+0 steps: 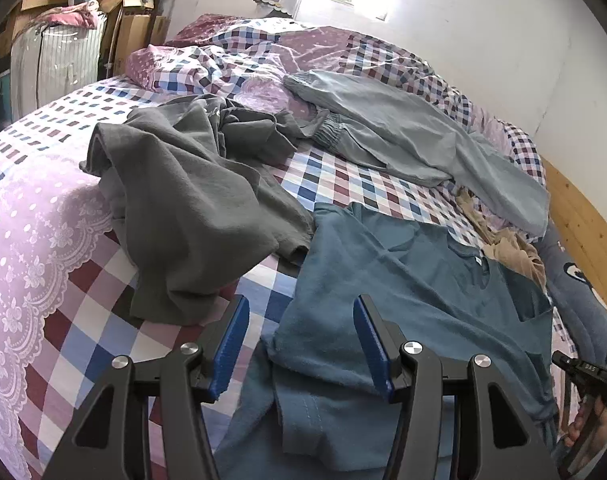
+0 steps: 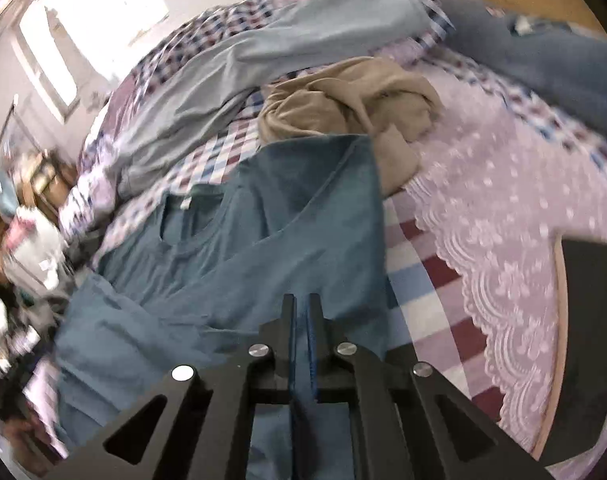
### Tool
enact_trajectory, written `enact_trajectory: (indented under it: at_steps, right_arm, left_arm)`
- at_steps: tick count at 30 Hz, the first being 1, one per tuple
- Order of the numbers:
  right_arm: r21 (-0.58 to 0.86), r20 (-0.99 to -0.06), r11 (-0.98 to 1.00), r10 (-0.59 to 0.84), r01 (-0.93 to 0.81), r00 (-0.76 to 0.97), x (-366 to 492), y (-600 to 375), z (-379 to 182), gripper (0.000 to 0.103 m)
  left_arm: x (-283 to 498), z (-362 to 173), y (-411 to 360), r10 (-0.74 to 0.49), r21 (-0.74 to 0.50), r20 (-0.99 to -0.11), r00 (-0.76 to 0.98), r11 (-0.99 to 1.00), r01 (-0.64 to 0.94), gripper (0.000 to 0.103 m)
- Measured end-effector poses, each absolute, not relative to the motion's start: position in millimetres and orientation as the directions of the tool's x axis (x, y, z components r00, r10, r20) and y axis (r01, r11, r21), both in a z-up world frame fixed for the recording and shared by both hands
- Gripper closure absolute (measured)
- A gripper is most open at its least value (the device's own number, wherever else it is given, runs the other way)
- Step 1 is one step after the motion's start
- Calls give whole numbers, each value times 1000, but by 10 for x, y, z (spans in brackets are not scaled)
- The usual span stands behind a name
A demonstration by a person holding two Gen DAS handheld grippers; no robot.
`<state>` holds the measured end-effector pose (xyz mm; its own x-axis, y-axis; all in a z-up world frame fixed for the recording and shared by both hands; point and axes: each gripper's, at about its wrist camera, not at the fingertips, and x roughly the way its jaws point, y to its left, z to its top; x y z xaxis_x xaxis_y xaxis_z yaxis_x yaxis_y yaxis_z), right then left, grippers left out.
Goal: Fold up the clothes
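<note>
A teal t-shirt [image 1: 415, 304] lies partly spread on the checked bedsheet [image 1: 335, 176], collar toward the far right. My left gripper [image 1: 301, 312] is open just above the shirt's near left edge, blue pads on either side of the cloth. In the right wrist view the same teal t-shirt [image 2: 231, 264] stretches away from my right gripper [image 2: 302, 304], which is shut on a fold of it near the hem. The right gripper's body and a hand [image 1: 591, 404] show at the left view's lower right edge.
A crumpled grey garment [image 1: 183, 200] lies left of the shirt. Light blue trousers [image 1: 403, 132] stretch across the far side, and a tan garment [image 2: 351, 92] is bunched beside the collar. A wooden bed frame [image 1: 583, 224] bounds the right; boxes and a suitcase [image 1: 55, 60] stand far left.
</note>
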<state>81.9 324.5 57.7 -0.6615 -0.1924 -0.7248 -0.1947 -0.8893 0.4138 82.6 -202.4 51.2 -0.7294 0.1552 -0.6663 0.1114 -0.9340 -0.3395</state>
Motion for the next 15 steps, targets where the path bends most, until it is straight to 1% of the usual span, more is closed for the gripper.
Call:
enact_trajectory:
  at_steps: [2,3,7,9,11,13,15]
  right_arm:
    - [484,-698,-849,-229,-211,-679,890,3360,566,72]
    - [528,-677,-822,-255,-214,-691,930,3423,560,70]
    - [644,-628,-734,-343,-219,-698,990,3574,501,69]
    - [667,-627,-715,-388,-208,-676,964,3555,460,69]
    - [659,-642,-728,-410,-192,-648,917,3482,432,69]
    - [619,-677,-765,-404,-177,-615,851,3378,410,69]
    - [580,-713,-796,-394,-174,-580,782,3286,360,69]
  left_arm:
    - [814,498,-2030,168,-354,-668,-725,-929,111,45]
    - [806,488,-2033,179,-365,-668,-722,-924,109,45]
    - [761,416,-2024,225,-408,-679,-699,-907,104,45]
    - [737,373,-2015,249,-428,-685,-684,-898,101,45]
    - [712,330,-2007,273,-448,-691,-670,-888,100,45]
    - [699,299,-1992,273,-446,-695,-665,-889,102,53]
    - [684,266,-1983,241,-414,-720,-651,-902,124,83]
